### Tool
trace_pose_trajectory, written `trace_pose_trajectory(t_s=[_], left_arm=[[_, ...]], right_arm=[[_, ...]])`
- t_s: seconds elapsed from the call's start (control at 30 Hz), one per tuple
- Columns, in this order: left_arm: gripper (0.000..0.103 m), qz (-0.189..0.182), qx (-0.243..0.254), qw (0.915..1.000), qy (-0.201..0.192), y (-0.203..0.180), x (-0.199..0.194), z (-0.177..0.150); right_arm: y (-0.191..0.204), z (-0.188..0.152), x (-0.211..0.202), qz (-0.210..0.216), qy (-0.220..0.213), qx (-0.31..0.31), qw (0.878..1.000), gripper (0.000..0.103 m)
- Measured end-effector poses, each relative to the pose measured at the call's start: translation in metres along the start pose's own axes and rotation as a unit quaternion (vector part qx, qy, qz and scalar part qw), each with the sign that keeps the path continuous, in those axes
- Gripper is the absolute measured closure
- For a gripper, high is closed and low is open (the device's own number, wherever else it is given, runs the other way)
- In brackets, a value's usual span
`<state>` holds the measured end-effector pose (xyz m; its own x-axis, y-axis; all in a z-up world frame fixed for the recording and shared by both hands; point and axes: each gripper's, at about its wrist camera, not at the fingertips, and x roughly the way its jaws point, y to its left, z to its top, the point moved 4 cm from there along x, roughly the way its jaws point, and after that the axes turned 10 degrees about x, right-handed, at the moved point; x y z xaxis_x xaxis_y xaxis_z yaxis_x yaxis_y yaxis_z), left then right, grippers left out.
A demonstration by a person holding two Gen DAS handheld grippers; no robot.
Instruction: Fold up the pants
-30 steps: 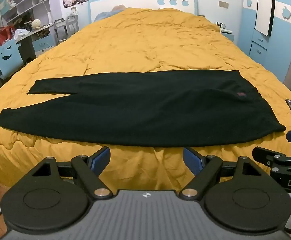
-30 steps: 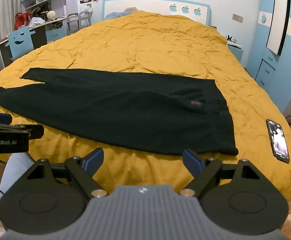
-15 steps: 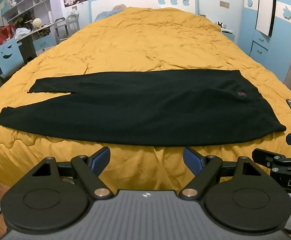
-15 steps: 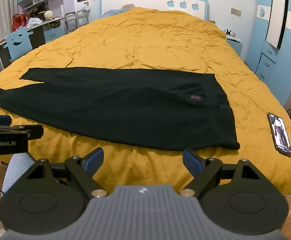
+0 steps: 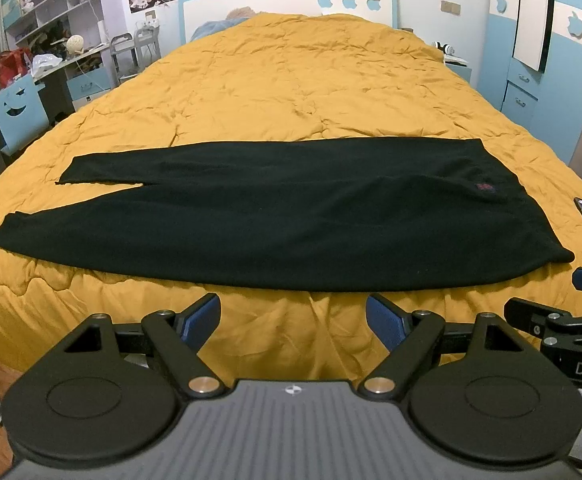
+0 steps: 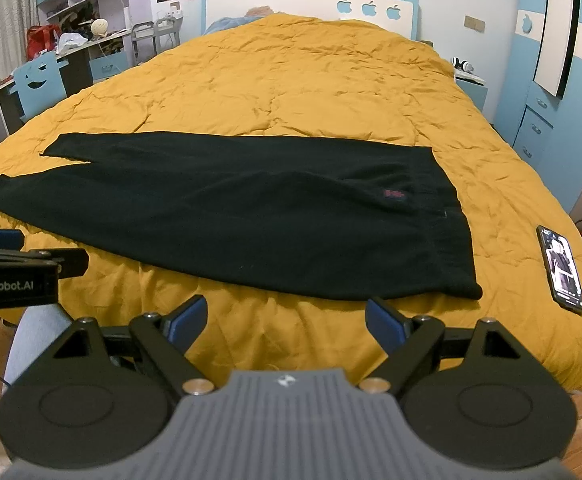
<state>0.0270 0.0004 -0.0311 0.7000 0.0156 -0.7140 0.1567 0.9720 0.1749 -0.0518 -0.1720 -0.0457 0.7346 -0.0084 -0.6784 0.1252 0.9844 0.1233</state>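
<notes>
Black pants (image 5: pixel 275 220) flat across yellow bed (image 5: pixel 291 92), unfolded. Leg cuffs at L end, slightly split apart; waistband at R end w/ small red logo (image 6: pixel 394 194). L claw (image 5: pixel 293 318) spread wide, empty, near front edge of bed, apart from pants. R claw (image 6: pixel 285 320) also spread, empty, below waistband end, not touching. Phone (image 6: pixel 562 269) on bed, R of waistband.

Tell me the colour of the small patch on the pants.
Red, on the black pants; patch clearest in right wrist view.
</notes>
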Motion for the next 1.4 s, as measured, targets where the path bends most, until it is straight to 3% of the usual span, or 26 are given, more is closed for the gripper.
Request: trace_pose_trajectory(t_s=[1.4], left_arm=[[0.007, 0.002, 0.0, 1.0, 0.001, -0.0001, 0.0002, 0.0]], right_arm=[[0.0049, -0.0029, 0.003, 0.004, 0.005, -0.003, 1.0, 0.021]])
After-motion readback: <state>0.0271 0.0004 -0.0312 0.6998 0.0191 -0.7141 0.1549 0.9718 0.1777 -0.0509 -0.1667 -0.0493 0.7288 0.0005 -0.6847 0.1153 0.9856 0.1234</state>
